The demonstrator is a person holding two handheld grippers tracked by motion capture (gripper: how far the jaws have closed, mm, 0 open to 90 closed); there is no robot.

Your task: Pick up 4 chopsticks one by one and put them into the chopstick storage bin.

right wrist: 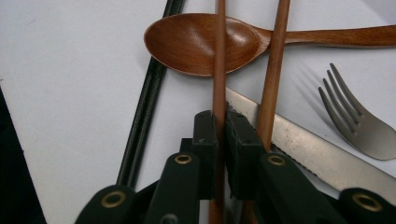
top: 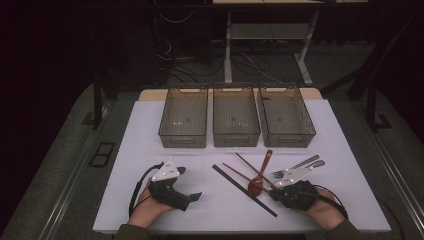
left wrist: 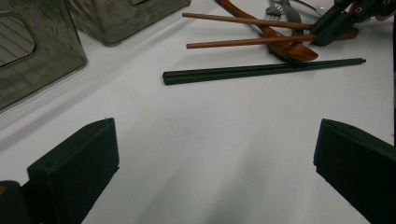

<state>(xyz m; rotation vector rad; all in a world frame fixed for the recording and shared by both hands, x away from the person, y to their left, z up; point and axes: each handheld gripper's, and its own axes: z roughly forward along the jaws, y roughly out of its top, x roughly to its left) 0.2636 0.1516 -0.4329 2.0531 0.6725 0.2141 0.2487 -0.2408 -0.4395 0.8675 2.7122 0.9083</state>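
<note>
The right hand-held gripper (right wrist: pixel 219 135) is clamped on one wooden chopstick (right wrist: pixel 218 65), which lies across the bowl of the wooden spoon (right wrist: pixel 196 44). Left of the spoon, the left hand-held gripper (left wrist: pixel 215 154) hovers over the tabletop (left wrist: pixel 210 121), jaws apart and empty.

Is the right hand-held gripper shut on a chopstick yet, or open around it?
Shut: the right hand-held gripper has both pads pressed on one brown chopstick.

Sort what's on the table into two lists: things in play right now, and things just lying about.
In play: right tongs, shut on one wooden chopstick.

Lying about: second wooden chopstick, wooden spoon, black chopsticks, fork, knife, three bins, open left tongs.
</note>
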